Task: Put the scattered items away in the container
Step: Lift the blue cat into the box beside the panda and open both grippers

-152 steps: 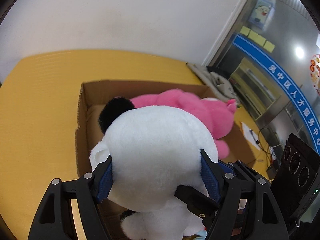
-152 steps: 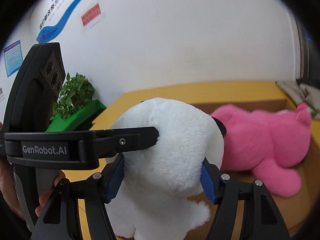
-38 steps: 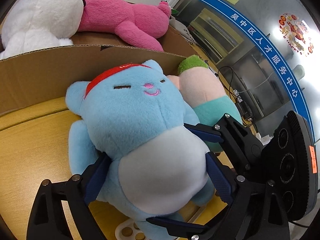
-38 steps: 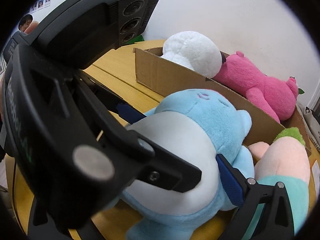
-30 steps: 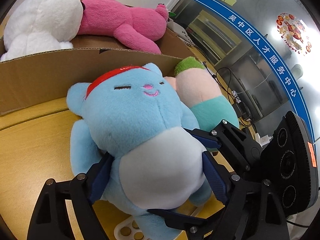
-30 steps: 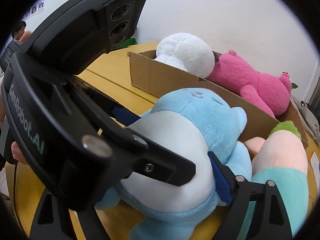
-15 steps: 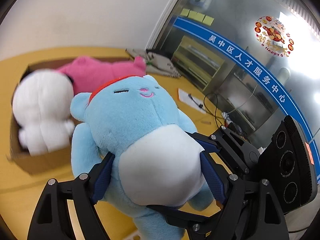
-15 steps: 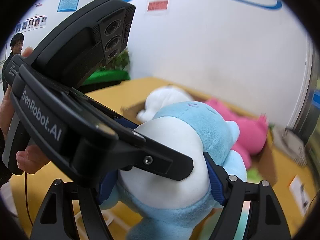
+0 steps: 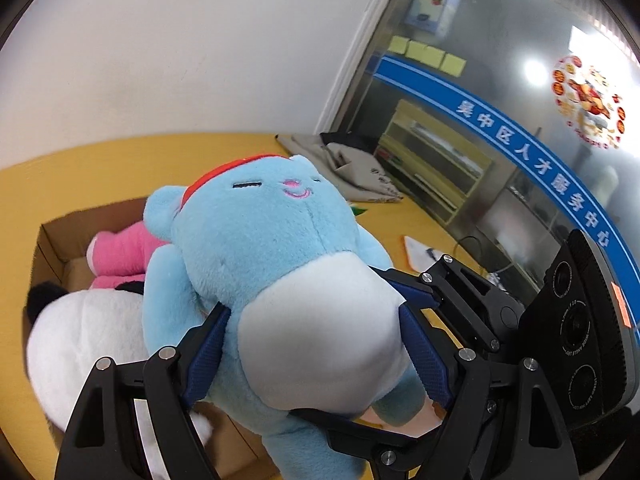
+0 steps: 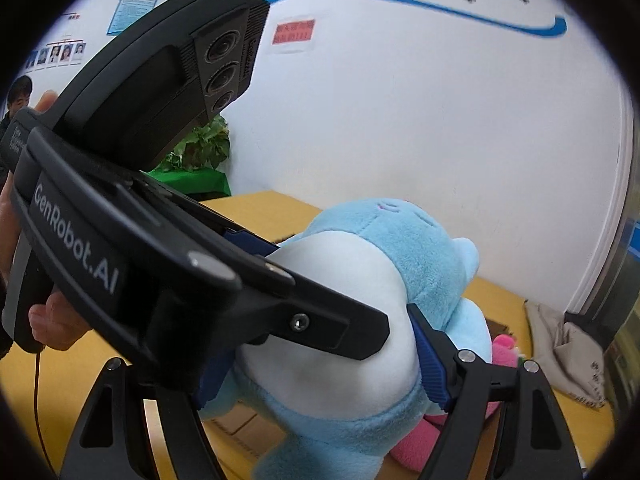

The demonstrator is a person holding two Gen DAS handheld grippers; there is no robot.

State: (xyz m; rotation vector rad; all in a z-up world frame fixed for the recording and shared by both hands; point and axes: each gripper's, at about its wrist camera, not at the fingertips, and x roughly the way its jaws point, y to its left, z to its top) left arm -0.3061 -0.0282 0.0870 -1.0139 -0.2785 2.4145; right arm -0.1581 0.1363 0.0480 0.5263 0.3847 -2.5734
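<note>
A: What is being held?

B: A blue plush bear [image 9: 256, 240] is squeezed from both sides. Its white belly is pressed by the blue pads of the left gripper [image 9: 316, 344], and it is pressed by the right gripper [image 10: 320, 364] too. Both are spread wide around the fat body, so nothing is loose yet.

A: Where is the bear kept?

B: It is held up in the air, straight ahead of both grippers. The cardboard box [image 9: 52, 240] is seen below and in front of them, on the yellow surface [image 9: 100, 168].

A: What could go wrong?

B: The bear is soft and round, so it could be squeezed out of the pads if one gripper is pulled away first. The box is already filled by a white plush panda [image 9: 80, 340] and a pink plush toy [image 9: 120, 252]. If the bear is dropped on top of them, it could be rolled over the edge.

A: Anything else?

B: The box wall could be knocked by a gripper when the bear is lowered.
</note>
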